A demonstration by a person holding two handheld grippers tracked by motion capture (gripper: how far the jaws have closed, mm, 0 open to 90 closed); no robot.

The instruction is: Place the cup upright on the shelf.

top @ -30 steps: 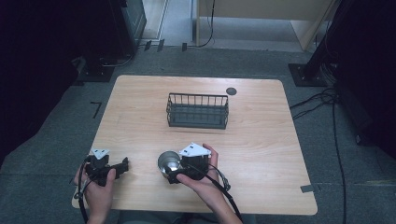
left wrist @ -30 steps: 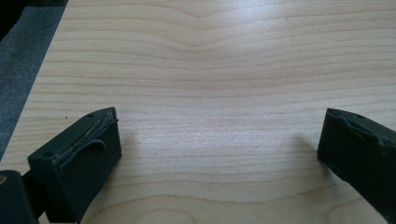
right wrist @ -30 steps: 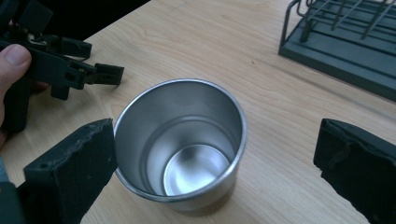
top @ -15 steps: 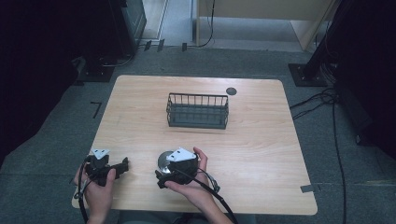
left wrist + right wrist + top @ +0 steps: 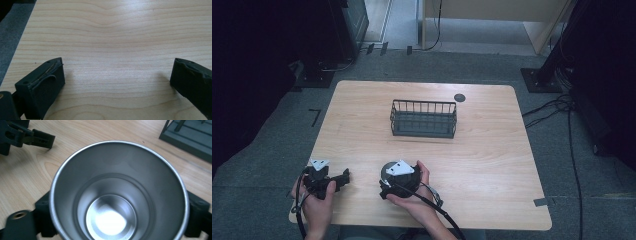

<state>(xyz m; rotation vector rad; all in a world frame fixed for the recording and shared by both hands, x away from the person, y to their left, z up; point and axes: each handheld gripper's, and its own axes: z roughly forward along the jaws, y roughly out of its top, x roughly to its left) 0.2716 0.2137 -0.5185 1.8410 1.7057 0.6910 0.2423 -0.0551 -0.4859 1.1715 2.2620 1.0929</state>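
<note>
A shiny steel cup lies between the jaws of my right gripper, its open mouth facing the camera. One black jaw presses each side of its wall, so the gripper is shut on it. In the high view the right gripper sits near the table's front edge, and the cup shows as a dark round shape under the grey plate. My left gripper rests at the front left, open. Its jaws stand wide apart in the left gripper view with bare wood between them.
A black wire basket stands at the middle of the wooden table, and its corner lies beyond the cup. A small black disc lies behind the basket. Cables trail off the front edge.
The right hand has shifted left and turned, bringing its gripper over the cup, which earlier lay just left of it. The left hand has stayed put.
</note>
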